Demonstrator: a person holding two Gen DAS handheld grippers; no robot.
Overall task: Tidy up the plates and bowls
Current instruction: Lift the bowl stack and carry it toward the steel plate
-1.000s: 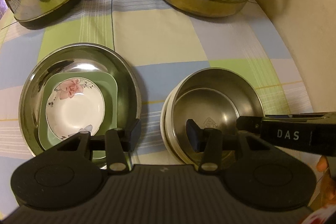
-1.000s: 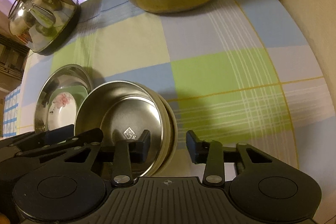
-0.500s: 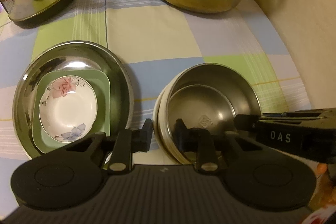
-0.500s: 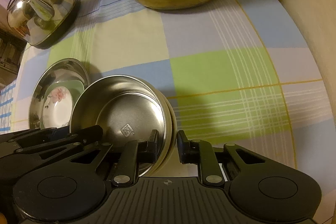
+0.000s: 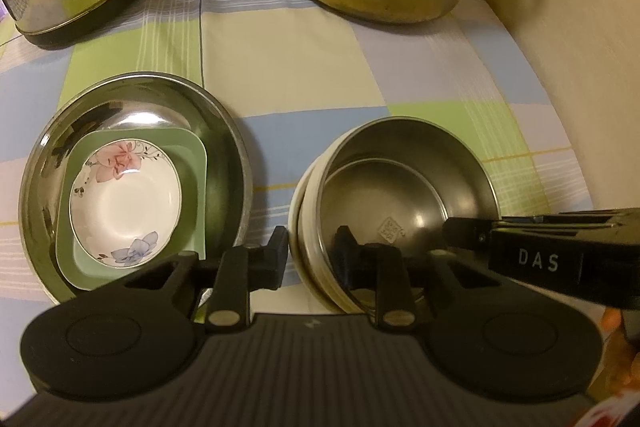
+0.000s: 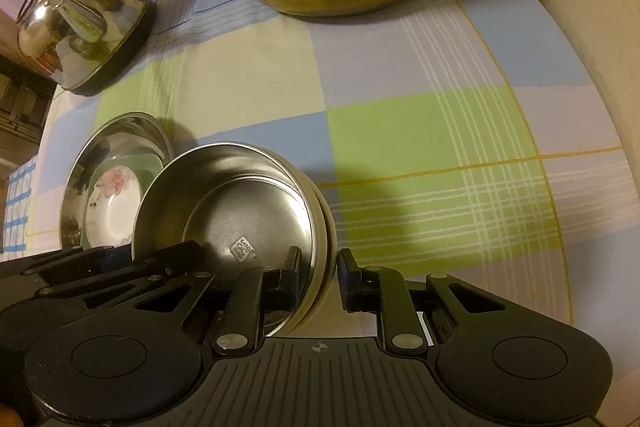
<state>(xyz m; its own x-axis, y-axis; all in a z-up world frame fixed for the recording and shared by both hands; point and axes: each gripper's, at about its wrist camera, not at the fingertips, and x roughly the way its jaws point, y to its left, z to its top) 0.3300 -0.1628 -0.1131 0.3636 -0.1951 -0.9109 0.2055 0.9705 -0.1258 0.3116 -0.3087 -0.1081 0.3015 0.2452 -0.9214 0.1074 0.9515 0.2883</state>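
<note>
Your left claw point(image 5: 310, 259) and right claw point(image 6: 318, 279) each pinch the stack's rim — steel bowl point(image 5: 408, 187) nested in cream bowl point(image 6: 326, 223); floral dish point(image 5: 124, 201) sits on a green plate point(image 5: 196, 163).

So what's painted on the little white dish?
Pink and blue flowers on the little white dish, clearest from the left wrist view.

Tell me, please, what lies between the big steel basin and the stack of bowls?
Only bare checked tablecloth separates the steel basin from the bowl stack, seen best in the left wrist view.
</note>
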